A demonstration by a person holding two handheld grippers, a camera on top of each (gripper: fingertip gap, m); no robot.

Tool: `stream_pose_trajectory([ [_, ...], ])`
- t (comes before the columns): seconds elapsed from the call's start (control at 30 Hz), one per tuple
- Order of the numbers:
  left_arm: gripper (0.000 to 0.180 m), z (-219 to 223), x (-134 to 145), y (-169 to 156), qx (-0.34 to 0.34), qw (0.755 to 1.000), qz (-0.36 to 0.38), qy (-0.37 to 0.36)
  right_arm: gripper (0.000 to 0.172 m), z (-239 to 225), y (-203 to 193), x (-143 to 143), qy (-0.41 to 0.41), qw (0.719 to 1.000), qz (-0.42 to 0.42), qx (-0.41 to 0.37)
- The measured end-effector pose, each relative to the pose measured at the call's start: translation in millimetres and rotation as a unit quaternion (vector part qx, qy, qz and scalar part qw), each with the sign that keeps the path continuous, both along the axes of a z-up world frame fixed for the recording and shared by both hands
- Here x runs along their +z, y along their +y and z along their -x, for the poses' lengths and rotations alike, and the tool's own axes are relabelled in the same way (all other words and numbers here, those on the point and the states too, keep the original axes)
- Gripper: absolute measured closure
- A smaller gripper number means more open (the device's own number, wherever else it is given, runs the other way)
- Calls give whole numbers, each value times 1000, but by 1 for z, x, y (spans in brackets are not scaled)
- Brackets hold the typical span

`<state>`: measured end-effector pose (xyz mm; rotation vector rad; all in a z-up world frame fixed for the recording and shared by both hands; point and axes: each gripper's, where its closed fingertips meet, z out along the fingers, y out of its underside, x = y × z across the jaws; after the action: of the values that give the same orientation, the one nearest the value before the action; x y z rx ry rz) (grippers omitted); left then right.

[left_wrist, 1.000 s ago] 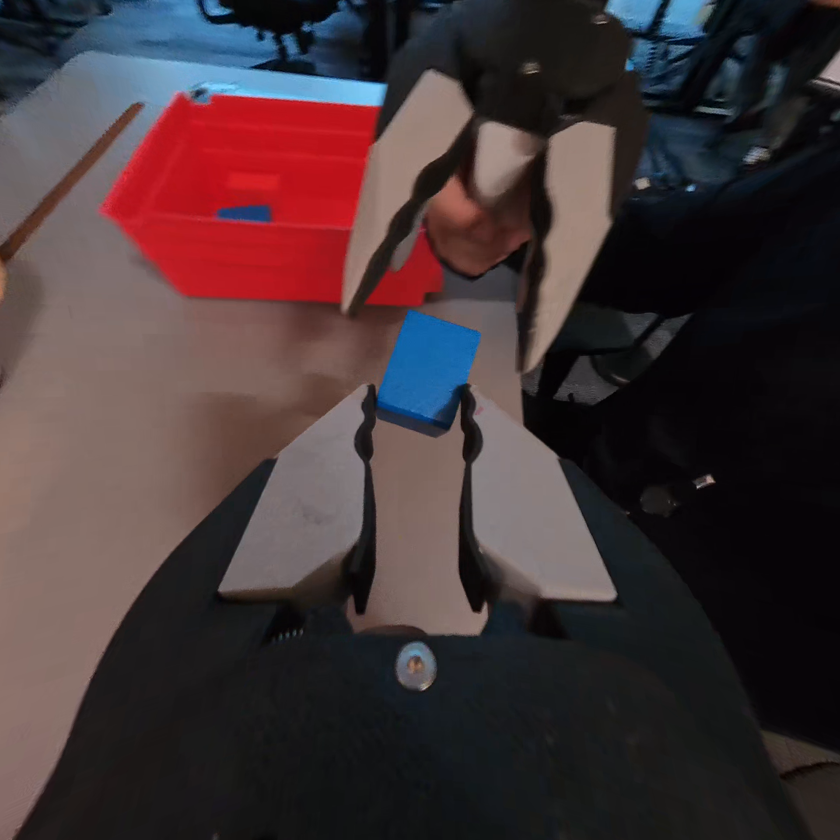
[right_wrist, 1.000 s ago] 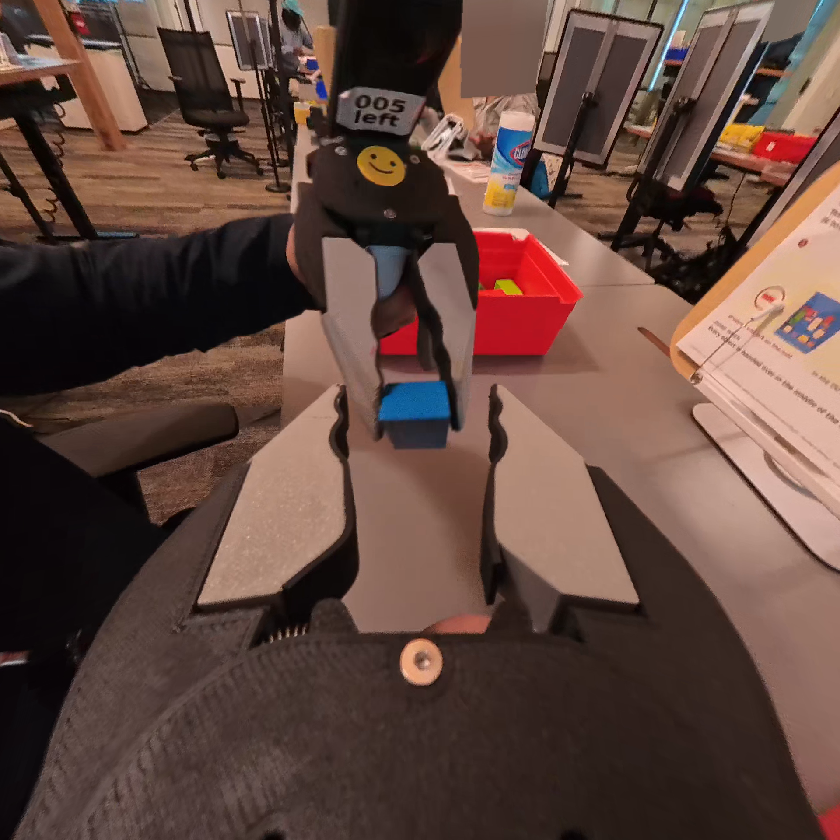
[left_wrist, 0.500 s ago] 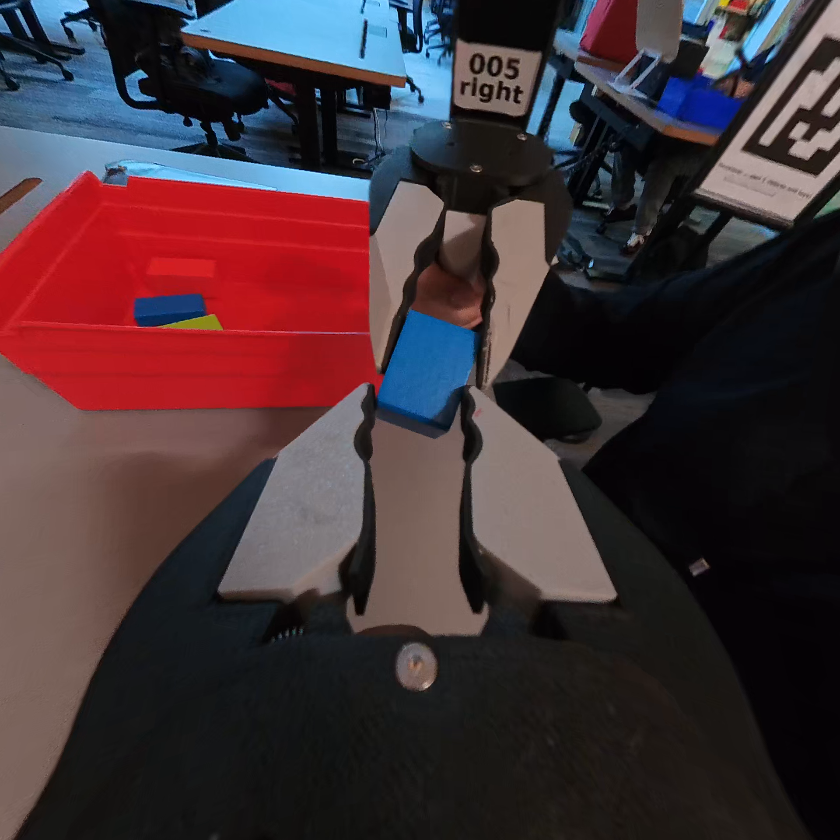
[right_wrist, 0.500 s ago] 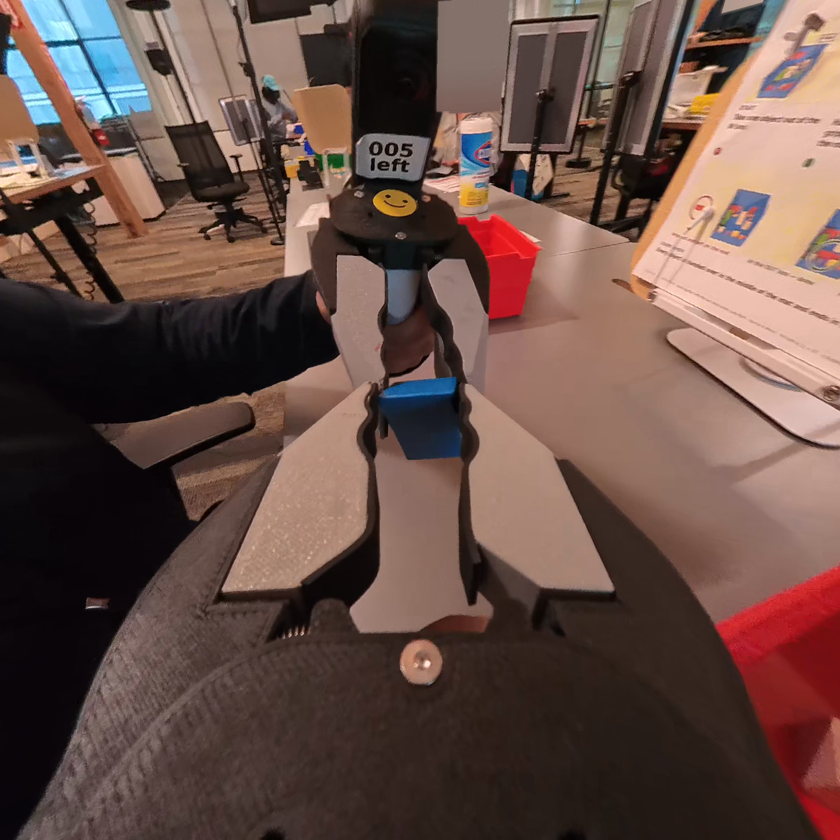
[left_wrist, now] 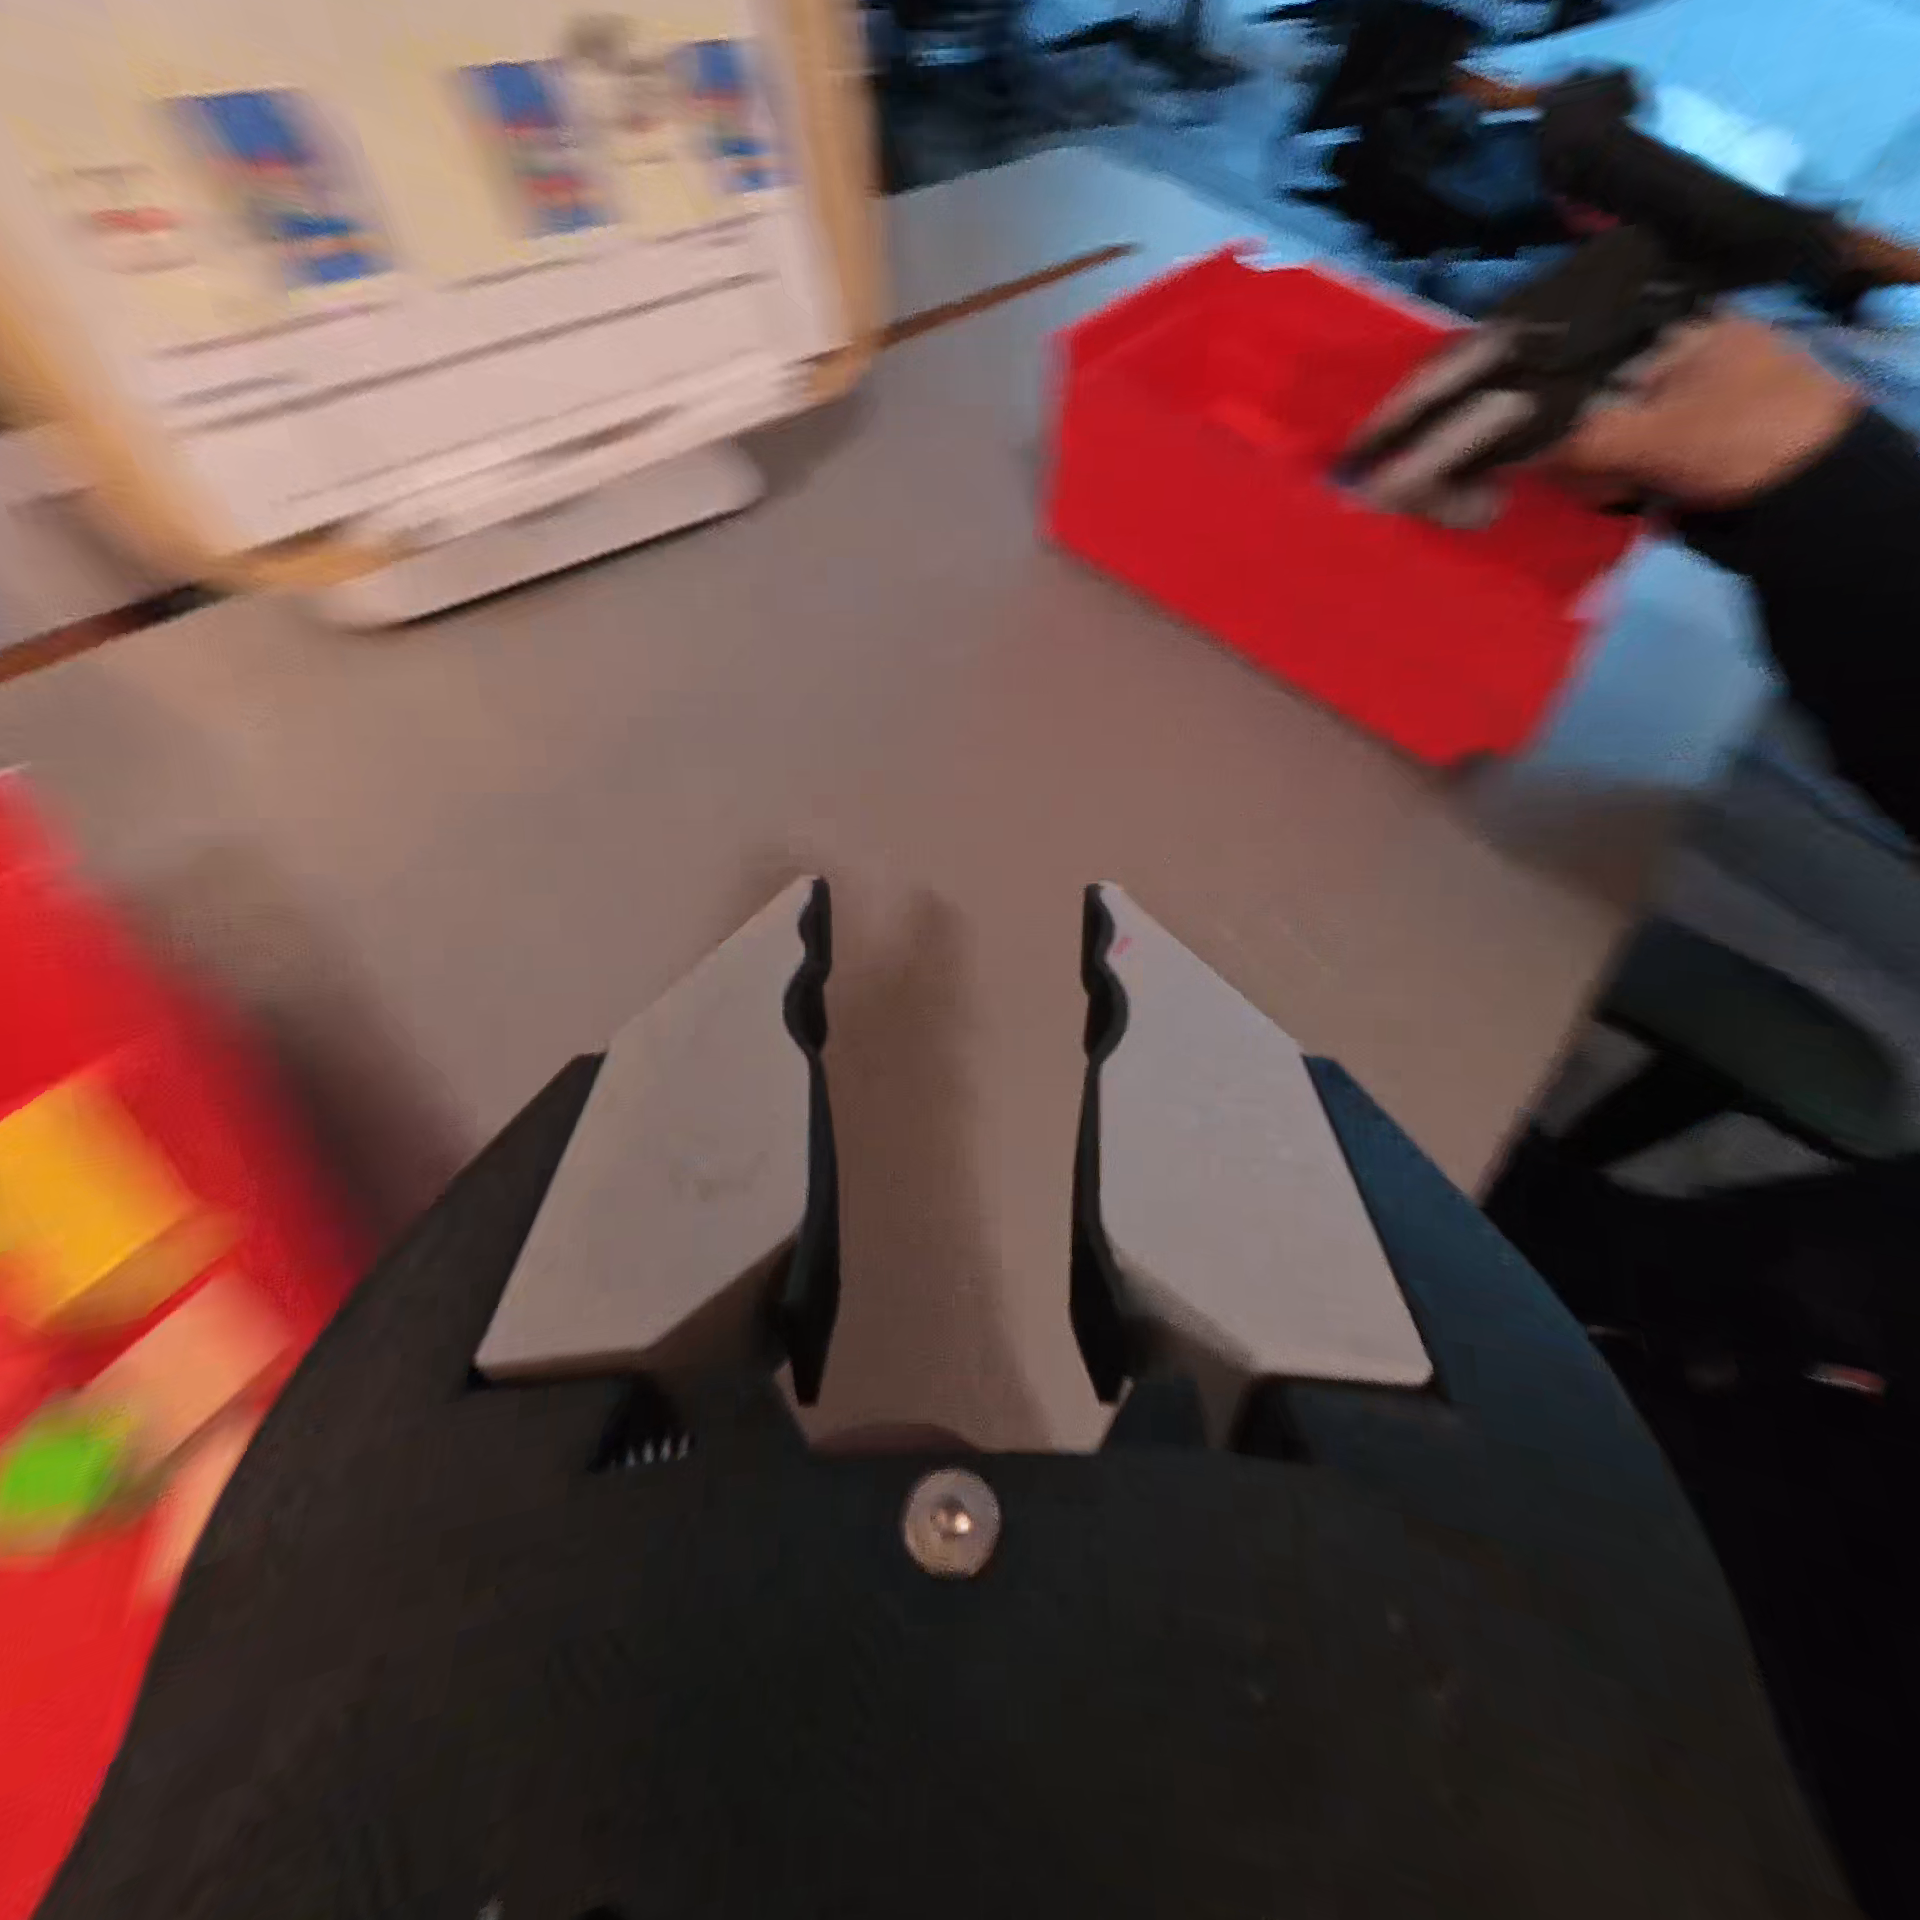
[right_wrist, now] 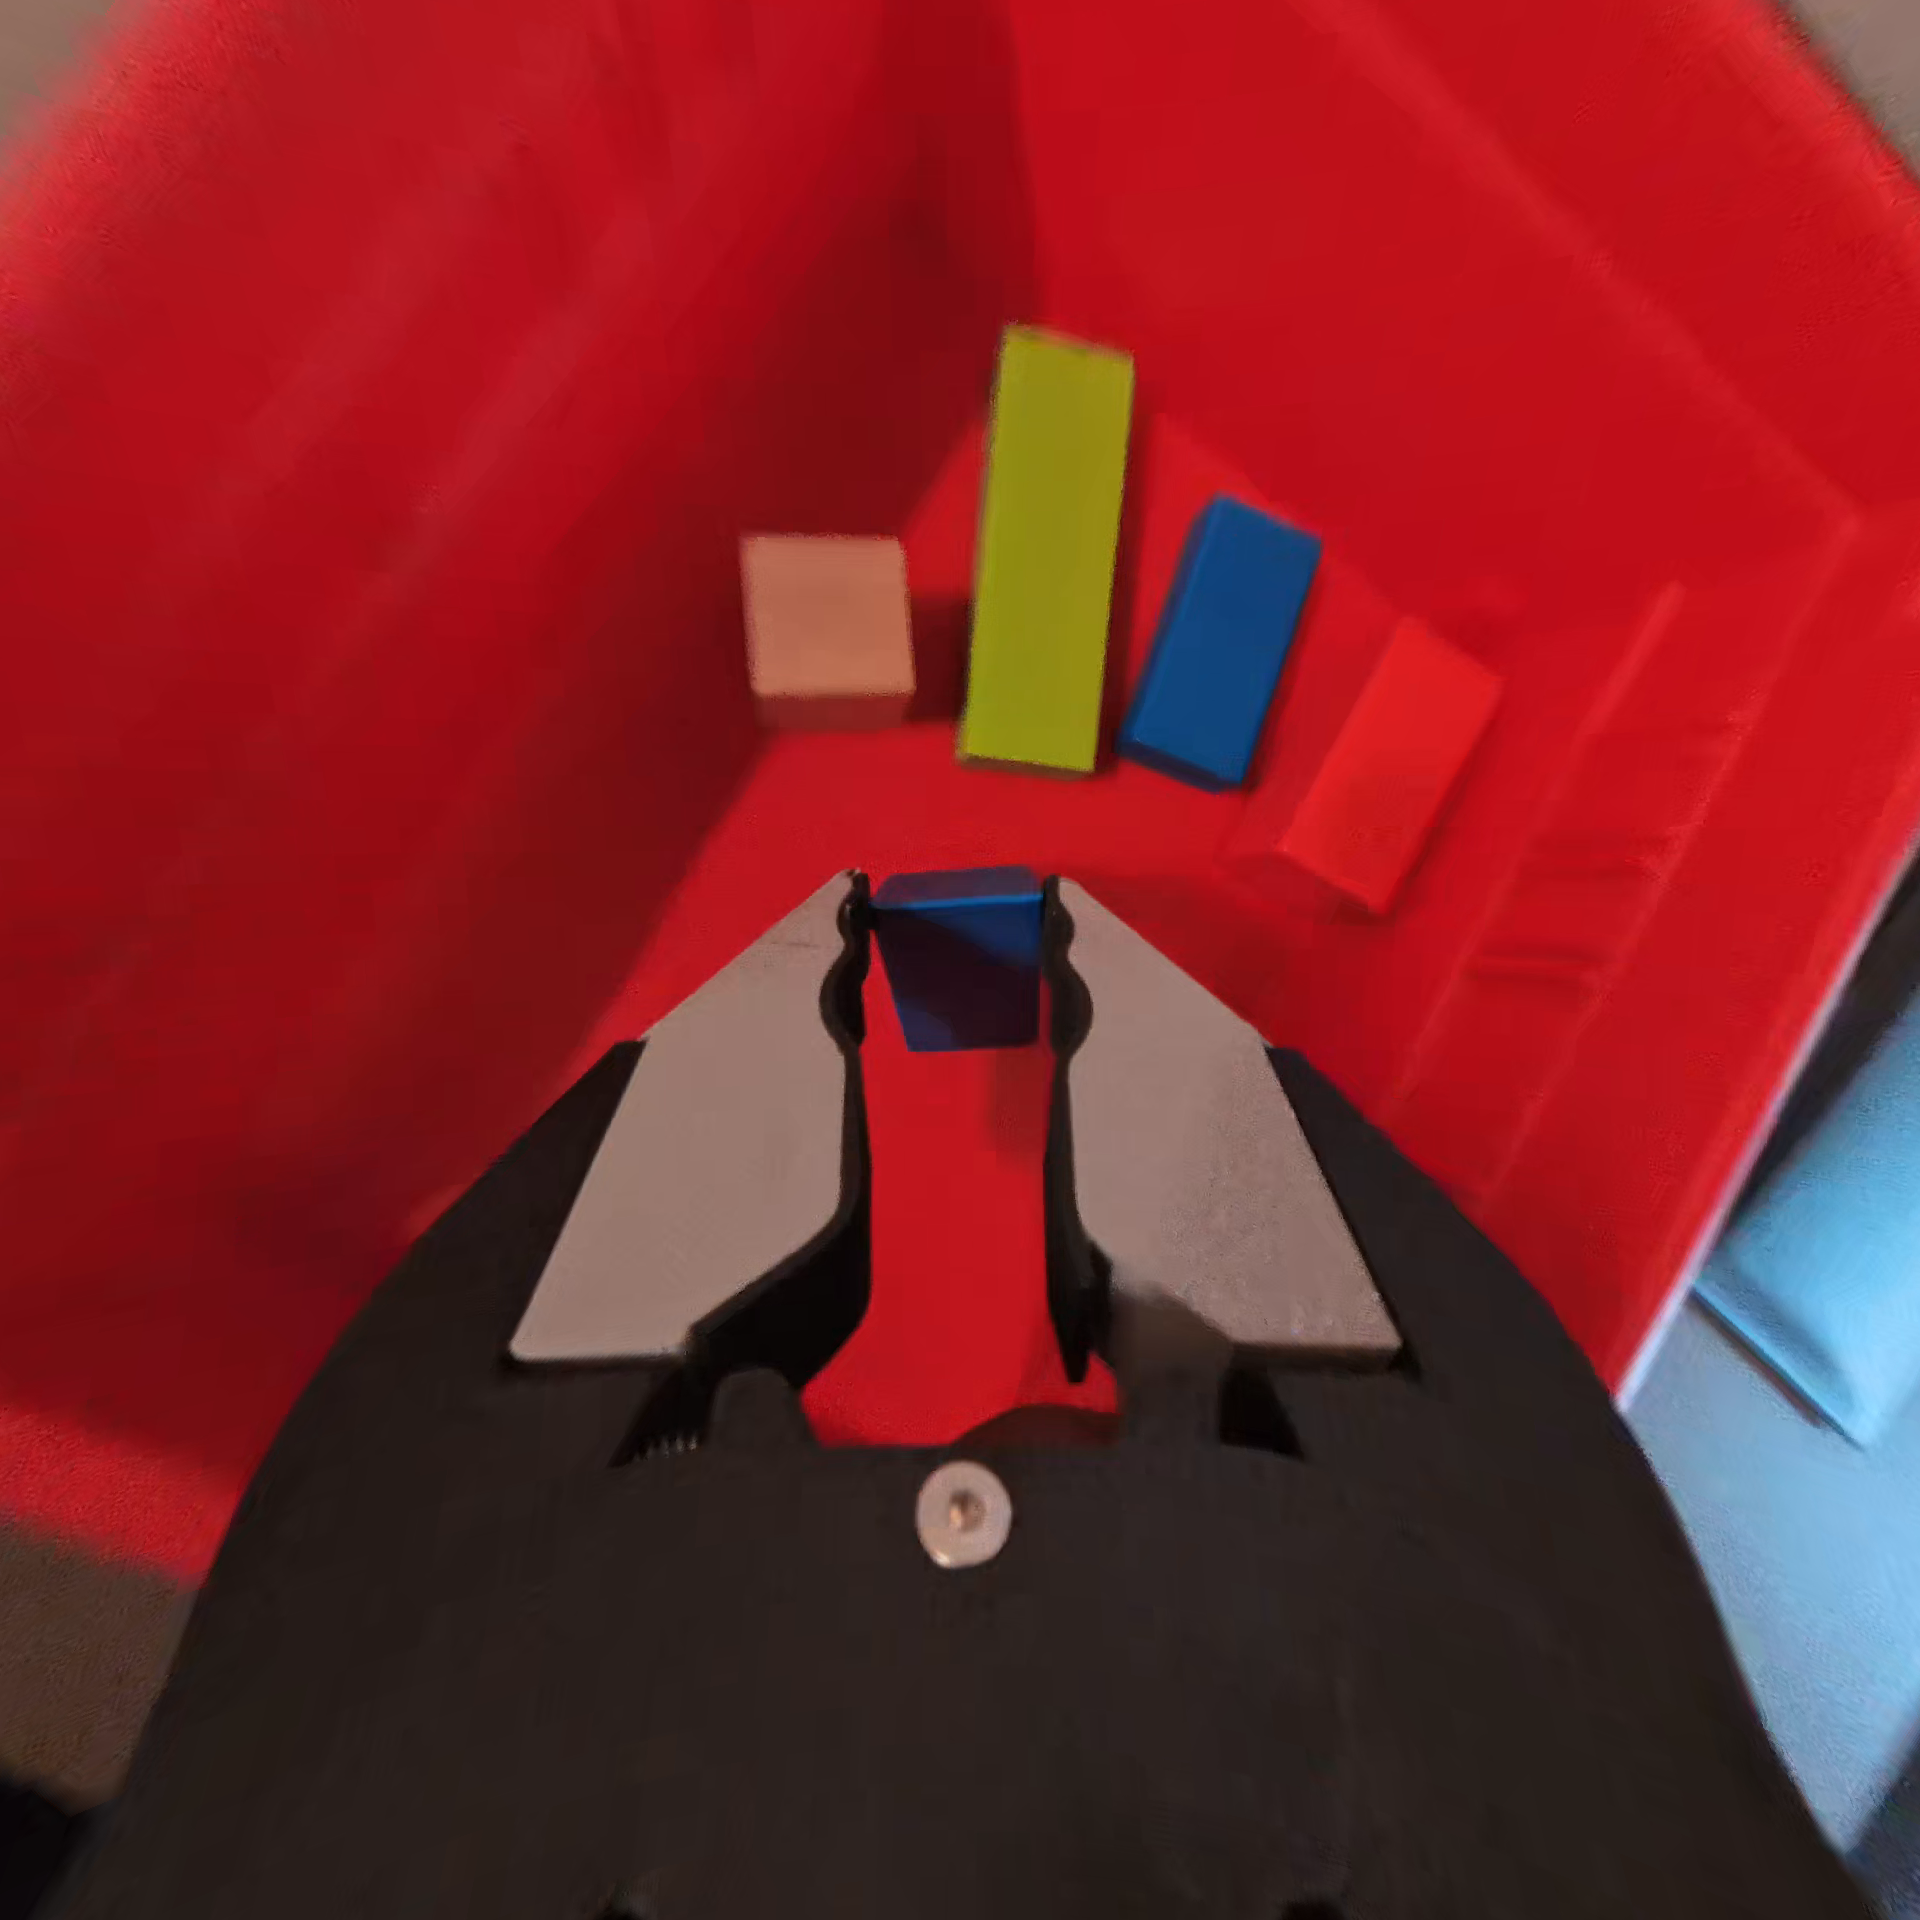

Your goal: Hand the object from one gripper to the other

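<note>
In the left wrist view, the left gripper (left_wrist: 954, 894) is hanging over the grey tabletop (left_wrist: 727, 748), its fingers standing apart with only bare table showing between them. Far ahead and right of the fingertips, the right gripper (left_wrist: 1392, 468) is reaching into a red plastic bin (left_wrist: 1299, 582).

In the right wrist view, the right gripper (right_wrist: 954, 883) is clamping a small blue rectangular block (right_wrist: 961, 956) between both pads, inside the red bin. Beyond the fingertips a tan cube (right_wrist: 828, 623), a lime-green long block (right_wrist: 1044, 551), another blue block (right_wrist: 1216, 644) and a red block (right_wrist: 1387, 758) are lying.
</note>
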<state>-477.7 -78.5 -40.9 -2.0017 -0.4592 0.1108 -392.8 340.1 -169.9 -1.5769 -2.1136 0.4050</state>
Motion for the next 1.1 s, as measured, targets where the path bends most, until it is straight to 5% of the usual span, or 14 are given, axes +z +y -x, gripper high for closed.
stream_pose_trajectory([
  [0.1, 133, 63, -7, -112, 163, 984, 68, 23, 137, 7, 10, -23, -33, 998, -41, -22],
  [0.17, 130, 98, -23, -173, 226, 967, 120, 7, 119, 12, 3, -24, -40, 999, -13, -30],
  [0.3, 128, 159, -64, -234, 268, 944, 188, -31, 112, 22, 7, 12, 8, 997, -15, -69],
  [0.47, 132, 148, -100, -178, 61, 974, 131, -174, 114, 23, -10, 61, 70, 995, 2, -77],
  [0.73, 133, 166, -160, -180, 39, 940, 316, -122, 114, 12, -48, 84, 85, 996, -3, -31],
  [0.83, 156, 174, -161, -182, 44, 933, 347, -78, 116, 13, -65, 96, 105, 994, 7, -9],
  [0.97, 157, 178, -129, -176, 67, 950, 303, -35, 118, 16, -115, 108, 131, 988, 67, 50],
  [1.1, 157, 141, -34, -121, 42, 974, 178, 137, 113, 23, -212, 118, 151, 958, 186, 158],
])
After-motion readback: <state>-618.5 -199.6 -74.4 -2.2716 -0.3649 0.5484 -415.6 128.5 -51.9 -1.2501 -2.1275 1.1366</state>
